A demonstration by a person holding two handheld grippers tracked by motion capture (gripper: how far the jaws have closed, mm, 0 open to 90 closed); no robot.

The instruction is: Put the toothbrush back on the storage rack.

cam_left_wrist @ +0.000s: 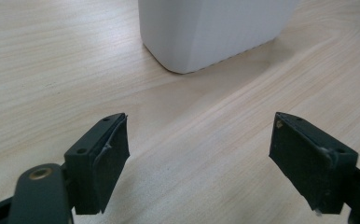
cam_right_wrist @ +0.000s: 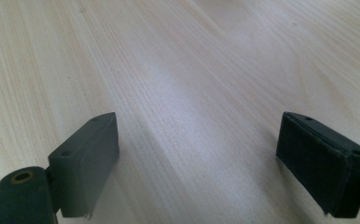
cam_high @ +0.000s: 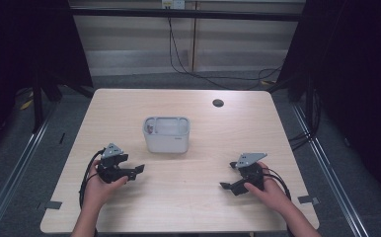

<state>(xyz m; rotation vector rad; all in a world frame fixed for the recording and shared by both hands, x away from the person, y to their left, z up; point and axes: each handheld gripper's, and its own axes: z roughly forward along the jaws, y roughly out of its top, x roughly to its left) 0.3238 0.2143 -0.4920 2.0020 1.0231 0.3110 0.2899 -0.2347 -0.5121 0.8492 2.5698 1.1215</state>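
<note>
Tools (cam_high: 138, 169) (cam_high: 229, 176) sat wide open, empty, flanking my white bin (cam_high: 167, 134) on the surface (cam_high: 208, 207), ready to reach.

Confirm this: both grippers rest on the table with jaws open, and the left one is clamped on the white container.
Not clamped. The left gripper view shows the left gripper with jaws wide apart around bare table, the white container standing farther ahead, untouched. The right gripper is open too.
</note>
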